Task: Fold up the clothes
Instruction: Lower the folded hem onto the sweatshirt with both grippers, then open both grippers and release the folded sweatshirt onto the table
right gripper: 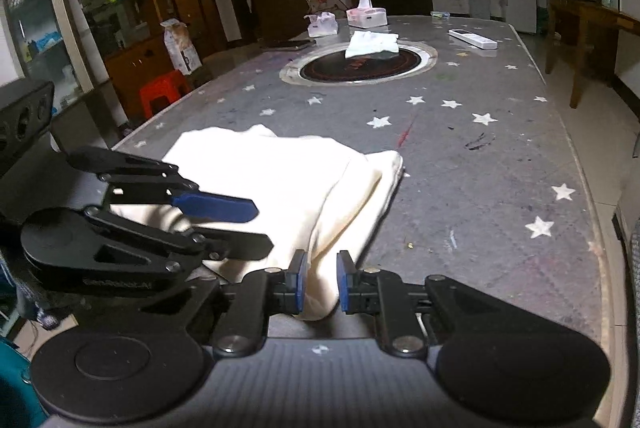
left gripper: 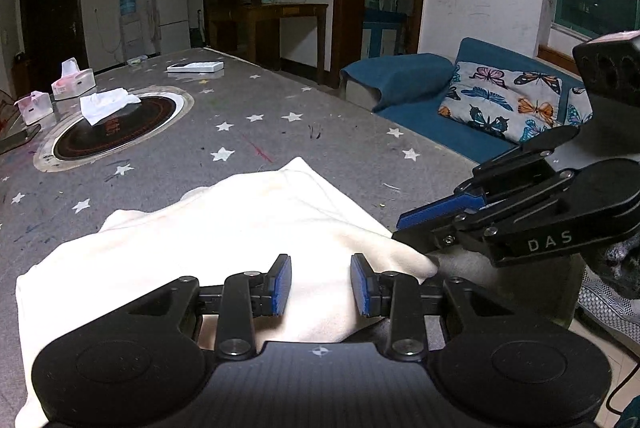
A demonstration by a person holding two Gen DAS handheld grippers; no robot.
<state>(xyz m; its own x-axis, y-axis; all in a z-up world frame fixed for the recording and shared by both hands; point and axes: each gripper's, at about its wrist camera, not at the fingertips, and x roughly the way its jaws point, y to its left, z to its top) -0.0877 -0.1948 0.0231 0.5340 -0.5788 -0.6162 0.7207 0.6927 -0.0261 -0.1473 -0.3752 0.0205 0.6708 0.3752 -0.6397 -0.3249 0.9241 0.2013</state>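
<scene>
A cream-white soft cotton garment [left gripper: 240, 240] is being worked at the near end of a long grey star-printed table [left gripper: 280, 116], lying bunched and partly doubled over; the left gripper [left gripper: 321, 286] is being held over its near edge with the blue pads standing apart and cloth lying between them, not visibly squeezed; the right gripper [right gripper: 322, 282] is being kept on a hanging fold at the table's edge, its pads narrowly parted with fabric between, and whether that fold is truly being pinched cannot be told.

The cloth is being judged light, limp and quick to slump; it is likely to sag wherever it is not supported, so a hem or corner is being favoured as the place to grip, not the loose middle.

The left wrist view is showing a blue sofa with a butterfly-print cushion [left gripper: 500, 100], hidden from the other camera; the right wrist view is revealing the garment's rolled right edge [right gripper: 384, 184] and a red plastic stool [right gripper: 160, 92] beside the table.
</scene>
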